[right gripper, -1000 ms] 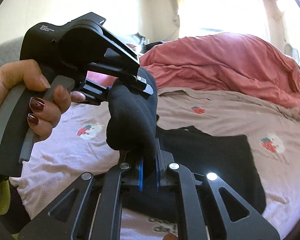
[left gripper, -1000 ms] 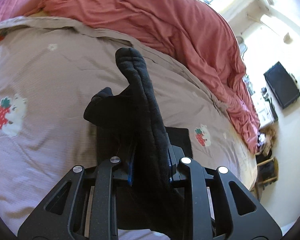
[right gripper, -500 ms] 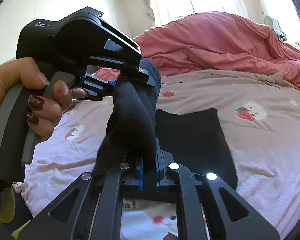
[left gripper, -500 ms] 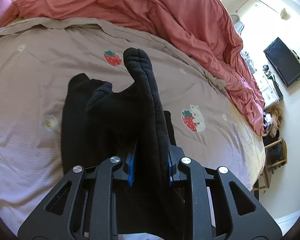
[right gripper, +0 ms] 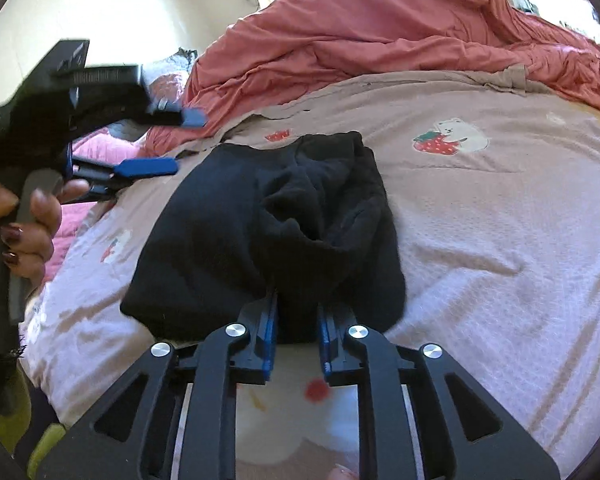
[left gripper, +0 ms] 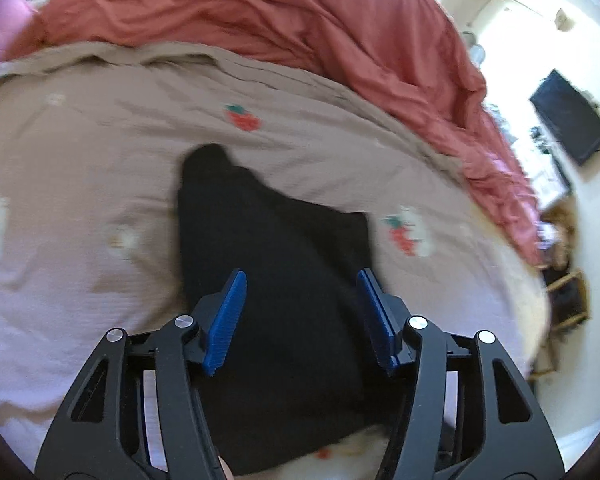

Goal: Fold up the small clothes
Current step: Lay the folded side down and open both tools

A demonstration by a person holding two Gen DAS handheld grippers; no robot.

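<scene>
On one strawberry-print bedspread [right gripper: 500, 220], one black garment [right gripper: 228, 240] — right gripper [right gripper: 296, 320] clamping its hem, left gripper [left gripper: 300, 312] spread wide, empty.

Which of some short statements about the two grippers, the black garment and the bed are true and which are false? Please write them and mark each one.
1. The left gripper is open and grips nothing. True.
2. The right gripper is open and clear of the cloth. False: it is shut on an edge of the black garment.
3. The black garment lies on the bedspread. True.
4. The bedspread is plain, with no pictures. False: it bears strawberry and bear prints.
5. A blue duvet is heaped at the far side of the bed. False: the duvet there is red-pink.
</scene>
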